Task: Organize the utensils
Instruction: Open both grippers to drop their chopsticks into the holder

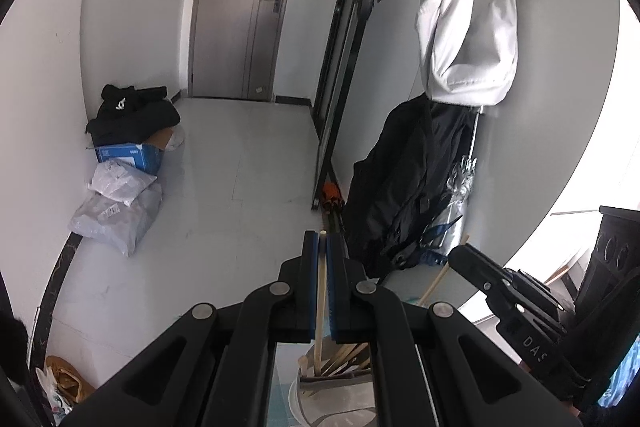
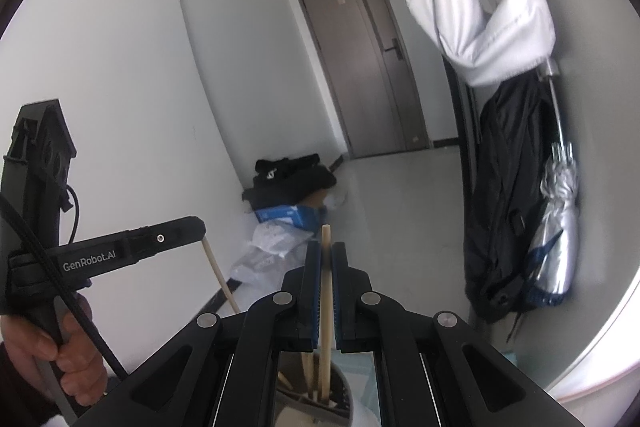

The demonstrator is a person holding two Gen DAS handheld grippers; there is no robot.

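Left gripper is clamped on a pale wooden chopstick; right gripper is clamped on a second wooden chopstick. Both lower ends stand over the grey cylindrical utensil holder, bottom centre. Sticks are best kept upright and released only once inside the rim.

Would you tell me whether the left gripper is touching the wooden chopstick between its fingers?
Touching: in the left wrist view, the left gripper has its blue pads closed flat against the wooden chopstick.

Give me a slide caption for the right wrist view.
Right claw shut on a wooden chopstick above the utensil holder, left claw alongside.
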